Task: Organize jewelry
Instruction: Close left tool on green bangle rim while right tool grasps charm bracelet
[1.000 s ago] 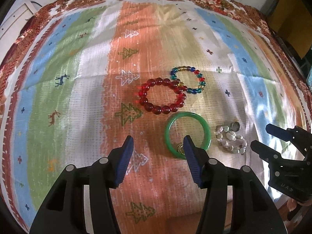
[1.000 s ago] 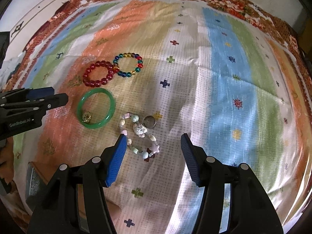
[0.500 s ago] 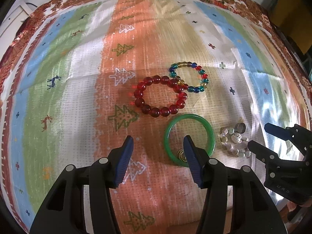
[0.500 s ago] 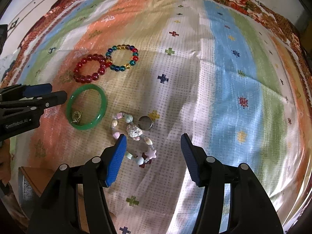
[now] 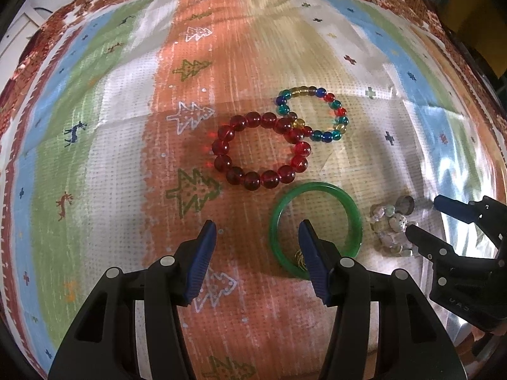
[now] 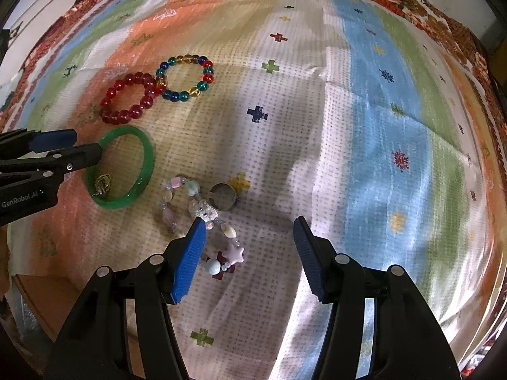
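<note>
Left hand-held gripper (image 5: 257,231) parted over green bangle (image 5: 354,213), right hand-held gripper (image 6: 248,228) parted (empty) above pastel bracelet (image 6: 202,210), possibly touching.

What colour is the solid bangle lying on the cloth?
Green; the bangle shows best in the right wrist view.

Both hand-held grippers, left (image 5: 257,232) and right (image 6: 248,229), point steeply down, jaws apart.
</note>
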Available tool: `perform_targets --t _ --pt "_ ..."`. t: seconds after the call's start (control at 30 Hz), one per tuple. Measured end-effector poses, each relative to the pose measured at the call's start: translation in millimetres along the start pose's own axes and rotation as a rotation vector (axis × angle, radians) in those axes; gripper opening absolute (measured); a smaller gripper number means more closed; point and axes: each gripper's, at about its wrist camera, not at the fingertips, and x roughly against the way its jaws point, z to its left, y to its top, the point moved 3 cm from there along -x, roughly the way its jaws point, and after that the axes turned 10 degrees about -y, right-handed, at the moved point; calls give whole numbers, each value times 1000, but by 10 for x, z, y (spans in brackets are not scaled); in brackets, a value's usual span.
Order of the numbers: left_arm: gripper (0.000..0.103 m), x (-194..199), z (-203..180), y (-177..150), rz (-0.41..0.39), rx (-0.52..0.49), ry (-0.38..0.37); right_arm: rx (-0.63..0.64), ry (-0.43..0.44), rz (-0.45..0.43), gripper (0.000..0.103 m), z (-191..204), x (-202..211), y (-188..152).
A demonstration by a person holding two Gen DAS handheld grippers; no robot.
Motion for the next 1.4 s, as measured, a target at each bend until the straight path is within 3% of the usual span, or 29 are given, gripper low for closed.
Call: perform_targets --t 0.5,0.6,0.7,0.77,0.8,0.83,1.4 --pt "54 -168 -28 34 26 -44 43 57 -18 5 56 126 -70 6" --pt "54 -181 -27 35 28 -49 44 49 -15 9 46 119 -70 -1" --pt "47 -191 -26 49 28 -59 61 48 -10 12 35 105 -75 -8" --pt "29 -195 -28 31 29 -72 52 54 14 19 14 131 -75 -17" --pt "22 -186 -19 20 30 -76 44 52 31 23 14 150 -62 -24" --pt "9 -185 -15 15 32 -77 40 52 37 23 10 156 -60 -24" --pt "7 109 -125 23 -25 -85 3 24 92 -58 10 11 306 18"
